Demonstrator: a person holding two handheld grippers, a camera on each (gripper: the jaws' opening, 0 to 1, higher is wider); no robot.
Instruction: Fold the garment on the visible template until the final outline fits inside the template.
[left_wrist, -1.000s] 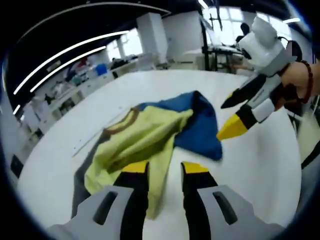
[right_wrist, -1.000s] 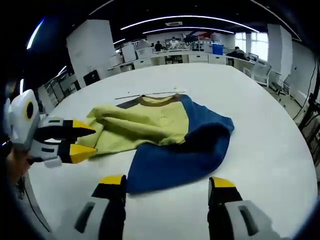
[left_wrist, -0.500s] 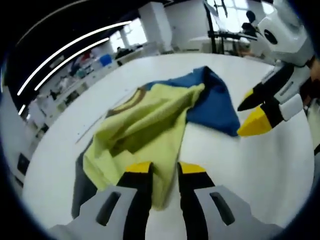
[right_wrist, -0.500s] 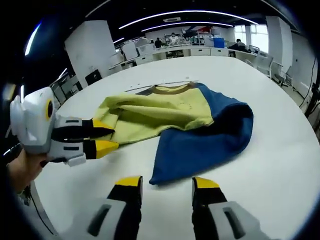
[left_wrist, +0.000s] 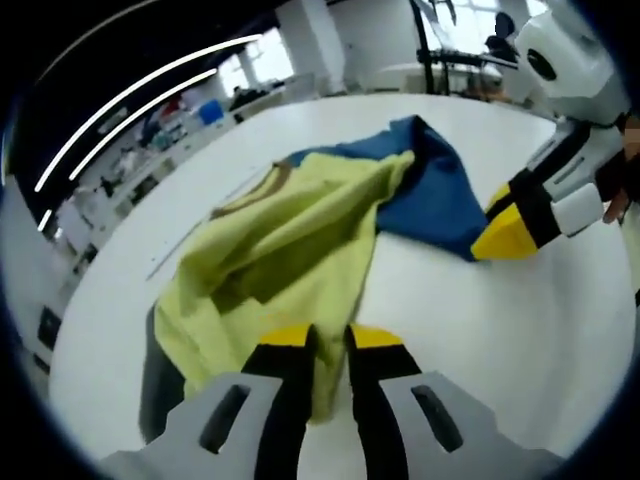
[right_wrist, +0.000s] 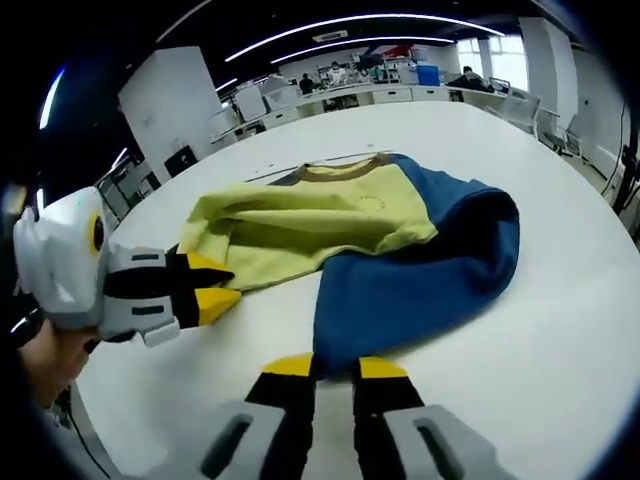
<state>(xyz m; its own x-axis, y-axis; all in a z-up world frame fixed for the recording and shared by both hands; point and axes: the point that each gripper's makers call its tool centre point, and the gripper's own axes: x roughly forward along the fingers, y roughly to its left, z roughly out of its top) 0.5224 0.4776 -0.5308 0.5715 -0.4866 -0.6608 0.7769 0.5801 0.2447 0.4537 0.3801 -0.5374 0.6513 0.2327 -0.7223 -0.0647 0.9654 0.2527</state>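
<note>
**Both grippers at the garment's near edges**

Garment (right_wrist: 380, 240), yellow over blue, lies crumpled on white table (right_wrist: 560, 330). Left gripper (left_wrist: 328, 335) pinches garment's yellow hem, jaws nearly together. Right gripper (right_wrist: 330, 366) nips the blue edge, jaws narrow.

1. Bare white desk (right_wrist: 560, 330) all round the crumpled garment (right_wrist: 400, 250), open to approach.
2. Near garment edges taken up by the left hand-held gripper (left_wrist: 328, 335) and right hand-held gripper (right_wrist: 335, 366).
3. Far off, office furniture (right_wrist: 350, 95) well apart.
</note>
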